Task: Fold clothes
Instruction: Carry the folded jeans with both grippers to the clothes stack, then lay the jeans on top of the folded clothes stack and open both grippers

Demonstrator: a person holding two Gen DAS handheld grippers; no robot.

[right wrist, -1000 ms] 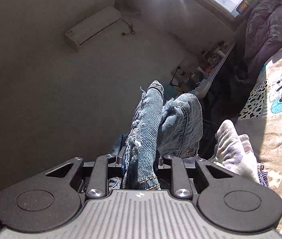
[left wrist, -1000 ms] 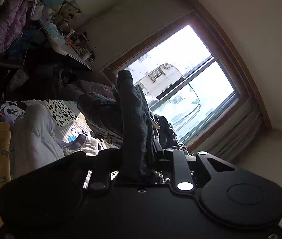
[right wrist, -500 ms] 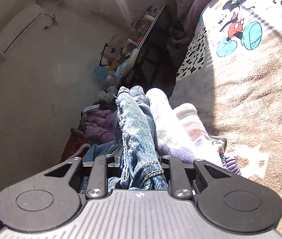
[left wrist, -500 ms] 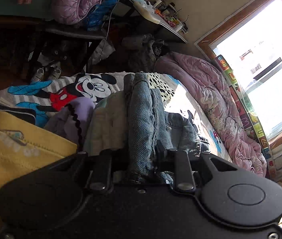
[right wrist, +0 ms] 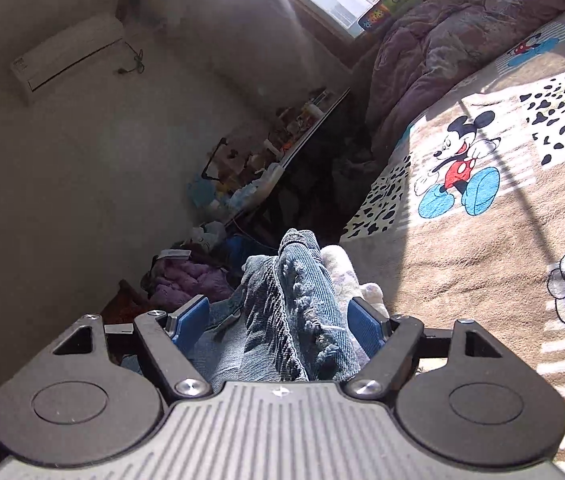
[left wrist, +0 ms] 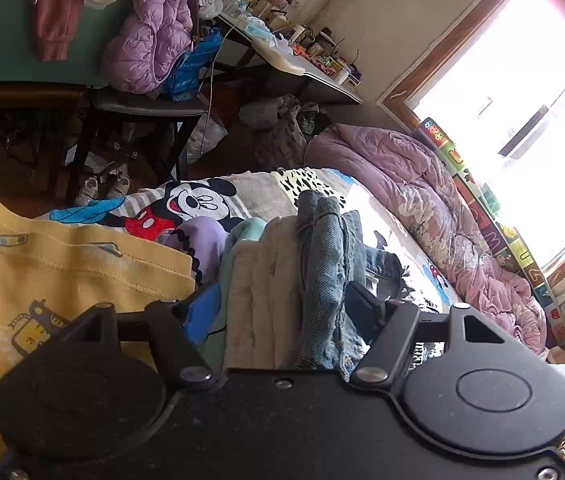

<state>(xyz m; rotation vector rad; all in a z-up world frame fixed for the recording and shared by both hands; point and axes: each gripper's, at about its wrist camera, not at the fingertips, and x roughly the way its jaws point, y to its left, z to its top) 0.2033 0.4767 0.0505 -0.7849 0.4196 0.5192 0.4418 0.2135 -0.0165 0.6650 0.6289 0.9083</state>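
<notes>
Both tools [left wrist: 282, 312] [right wrist: 278, 320], jaws just spread, straddle the jeans [right wrist: 294, 300].

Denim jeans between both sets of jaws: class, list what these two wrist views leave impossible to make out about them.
- Left wrist view: the denim jeans run down behind the left gripper body, so their lower part is hidden.
- Right wrist view: the right gripper covers their near end; the fold's neatness is unclear.
- Both: pale folded clothes hide what lies under them.
</notes>
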